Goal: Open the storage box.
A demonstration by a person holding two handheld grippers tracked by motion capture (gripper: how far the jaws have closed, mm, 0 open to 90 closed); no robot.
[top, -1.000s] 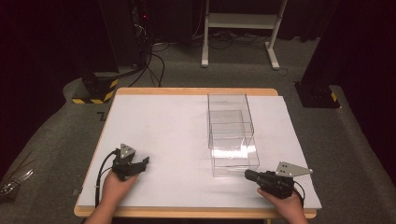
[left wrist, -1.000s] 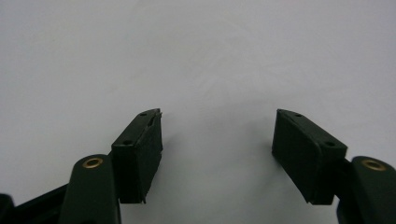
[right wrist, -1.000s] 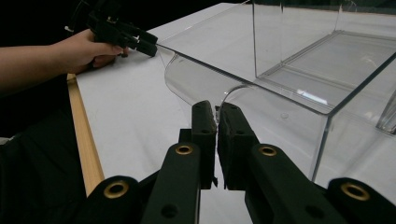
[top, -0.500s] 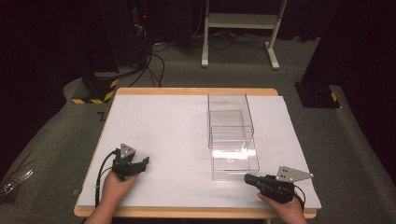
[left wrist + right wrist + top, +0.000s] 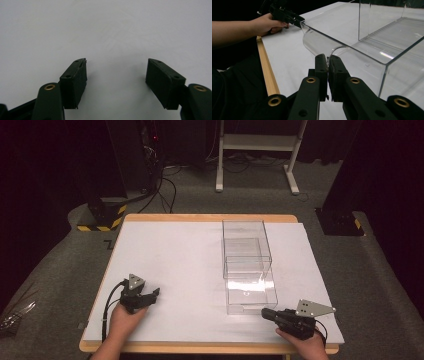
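I am keeping the right gripper (image 5: pixel 327 58) pinched shut on the curved lip of the clear drawer (image 5: pixel 250 287), which is sitting half out of its clear box (image 5: pixel 245 242) on the counter (image 5: pixel 175 250), presumably to slide it. My left gripper (image 5: pixel 150 296) is idling wide open, empty. Transparent walls are blurring the edges.

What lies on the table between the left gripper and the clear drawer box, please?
Nothing: in the high view the stretch from the left gripper to the clear drawer box is bare white table cover.
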